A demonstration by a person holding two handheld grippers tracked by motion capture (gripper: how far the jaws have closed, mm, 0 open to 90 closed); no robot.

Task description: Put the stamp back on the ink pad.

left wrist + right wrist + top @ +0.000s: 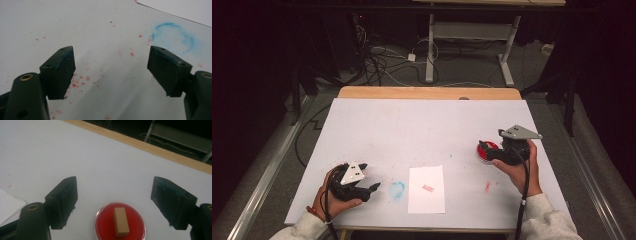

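Wooden stamp block [121, 222] stands on the red ink pad [105, 218], a round dish lying just below and slightly ahead of the right hand-held gripper [113, 200]. In the right gripper view the two black jaws are spread wide, with the block and the pad between them but lower down; neither jaw touches the block. In the high view the right hand-held gripper [499, 150] sits over the near edge of the ink pad [486, 150], held in the person's right hand [522, 170].

To that gripper's left, well apart, lies a white sheet of paper [426, 189] bearing a small red stamp mark [428, 188]. Just left of the paper is a blue ring smudge [397, 189] on the white counter [412, 130].

Farther left, the left hand-held gripper [374, 186] is held low over the counter, its tips pointing toward the blue smudge. In the left gripper view its jaws are spread with nothing between them, above red ink specks [80, 81], with the blue ring [175, 35] ahead and to the right.
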